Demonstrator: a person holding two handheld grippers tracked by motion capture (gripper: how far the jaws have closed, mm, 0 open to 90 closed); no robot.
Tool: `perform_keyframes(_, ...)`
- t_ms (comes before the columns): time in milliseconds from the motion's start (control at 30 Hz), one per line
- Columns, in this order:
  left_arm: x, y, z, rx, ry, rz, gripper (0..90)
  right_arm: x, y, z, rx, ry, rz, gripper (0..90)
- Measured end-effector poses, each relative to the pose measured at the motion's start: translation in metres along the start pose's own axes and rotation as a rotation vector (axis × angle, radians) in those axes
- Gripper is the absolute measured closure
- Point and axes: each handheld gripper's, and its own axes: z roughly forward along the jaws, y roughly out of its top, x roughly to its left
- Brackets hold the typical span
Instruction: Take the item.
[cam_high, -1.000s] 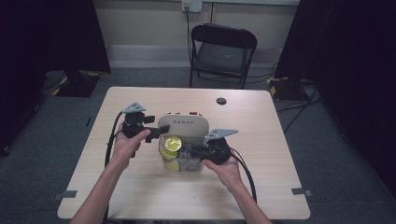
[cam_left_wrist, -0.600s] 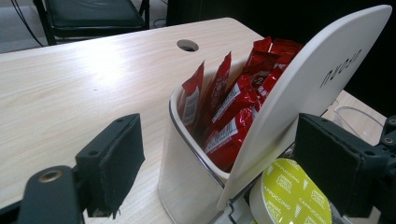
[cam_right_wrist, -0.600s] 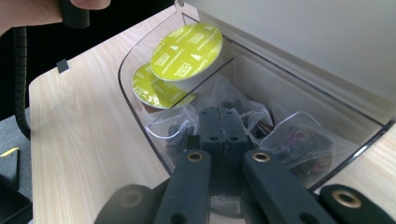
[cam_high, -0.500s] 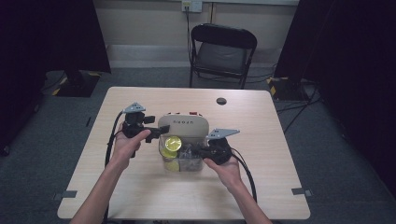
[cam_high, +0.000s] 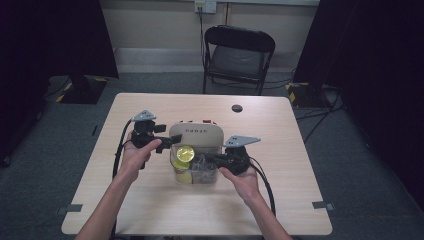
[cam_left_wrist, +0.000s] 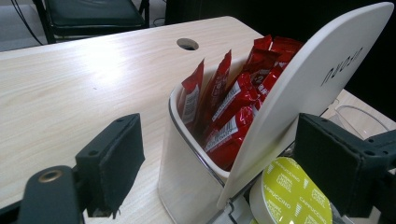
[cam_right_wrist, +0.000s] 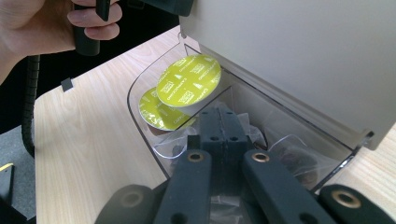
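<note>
High view first: the light wooden table (cam_high: 150, 200) spreads before me, with a black folding chair (cam_high: 239, 55) beyond its far edge and a small round cable hole (cam_high: 237, 108) near the far side. At the middle stands the cream organiser (cam_high: 196, 134), its lid panel toward me, and against its near face sits a clear tray (cam_high: 196, 172) with two lime-green capsules (cam_high: 185, 153) at its left end.

My left gripper (cam_high: 162, 141) is just left of the organiser, its jaws standing wide; in the left gripper view one pad (cam_left_wrist: 114, 158) is left of the organiser's wall and the other (cam_left_wrist: 334, 161) is near the lid panel, neither pressing on it. Red sachets (cam_left_wrist: 233, 112) stand upright in the compartment between.

My right gripper (cam_high: 212, 160) reaches from the right into the clear tray, jaws closed pad to pad. Whether they pinch one of the clear wrappers (cam_right_wrist: 285, 149) there I cannot tell. The upper capsule (cam_right_wrist: 189, 80) leans on the lower one (cam_right_wrist: 161, 112), just beyond my right fingertips (cam_right_wrist: 223, 122).
</note>
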Motion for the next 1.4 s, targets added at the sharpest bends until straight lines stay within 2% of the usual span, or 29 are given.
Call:
perform_keyframes(867, 0.000, -0.001, 0.001, 0.002, 0.001, -0.001, 15.9, 0.004, 0.012, -0.013, -0.057, 0.001, -0.011, 90.0)
perform_keyframes(1400, 0.000, -0.002, 0.002, 0.006, -0.006, -0.004, 15.7, 0.005, 0.015, -0.019, -0.074, 0.009, -0.012, 90.0)
